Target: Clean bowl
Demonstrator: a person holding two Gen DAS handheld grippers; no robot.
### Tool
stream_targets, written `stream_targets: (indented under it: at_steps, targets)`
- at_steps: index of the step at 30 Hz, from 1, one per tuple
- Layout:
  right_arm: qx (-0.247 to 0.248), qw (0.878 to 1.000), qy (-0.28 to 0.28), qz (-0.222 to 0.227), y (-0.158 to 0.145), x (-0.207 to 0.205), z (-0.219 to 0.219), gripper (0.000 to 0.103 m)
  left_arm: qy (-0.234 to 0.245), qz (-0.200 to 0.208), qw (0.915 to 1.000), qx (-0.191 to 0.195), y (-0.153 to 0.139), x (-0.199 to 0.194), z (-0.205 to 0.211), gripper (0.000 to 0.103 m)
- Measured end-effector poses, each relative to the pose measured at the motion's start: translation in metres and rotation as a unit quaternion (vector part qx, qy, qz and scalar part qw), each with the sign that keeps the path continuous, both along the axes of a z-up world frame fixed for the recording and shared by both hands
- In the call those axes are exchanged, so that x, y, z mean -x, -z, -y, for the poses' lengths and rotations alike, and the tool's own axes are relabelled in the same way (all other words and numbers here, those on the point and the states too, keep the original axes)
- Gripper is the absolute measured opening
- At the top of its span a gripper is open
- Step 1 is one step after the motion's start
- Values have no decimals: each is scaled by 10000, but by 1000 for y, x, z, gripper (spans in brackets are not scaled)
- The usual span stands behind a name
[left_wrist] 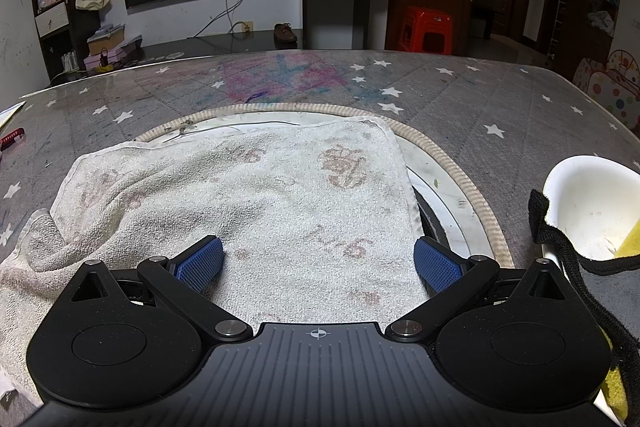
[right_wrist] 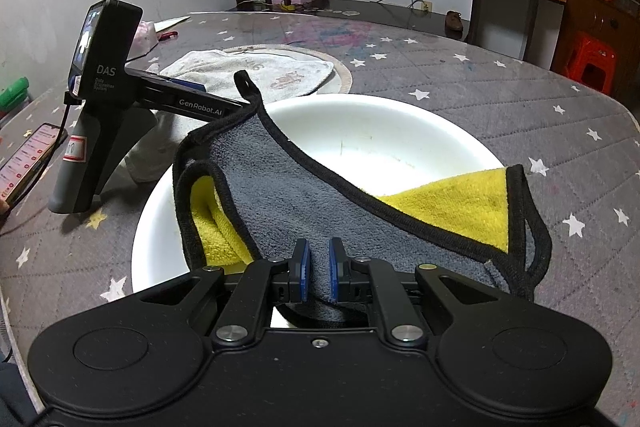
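Over the bowl (right_wrist: 360, 147), right tongs (right_wrist: 318, 273) pinching cloth (right_wrist: 288, 195), left tongs (left_wrist: 318, 263) wide above towel (left_wrist: 240, 195)

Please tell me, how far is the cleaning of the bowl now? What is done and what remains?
Done: the right tool has its jaws shut on the grey-and-yellow cloth, which drapes into the white bowl.
In hand: wiping seems to be starting; faint marks show on the bowl's inside.
Left: wiping the marks away. The left tool is open above the white towel, holding nothing, so the bowl is not steadied.
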State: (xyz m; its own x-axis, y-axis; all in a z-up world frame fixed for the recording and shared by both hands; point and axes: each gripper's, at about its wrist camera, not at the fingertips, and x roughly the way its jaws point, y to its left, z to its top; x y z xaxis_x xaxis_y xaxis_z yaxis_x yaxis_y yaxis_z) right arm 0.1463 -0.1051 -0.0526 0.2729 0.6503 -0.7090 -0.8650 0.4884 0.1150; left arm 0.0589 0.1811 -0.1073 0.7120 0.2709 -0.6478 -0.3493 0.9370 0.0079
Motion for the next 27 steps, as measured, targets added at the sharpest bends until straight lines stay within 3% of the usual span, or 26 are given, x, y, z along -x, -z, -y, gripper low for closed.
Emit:
stream_targets:
  at_steps: [27]
  targets:
    - [16,10000,37,82,1,4,-4,11,0,1,10000,-1,0,0,0,103]
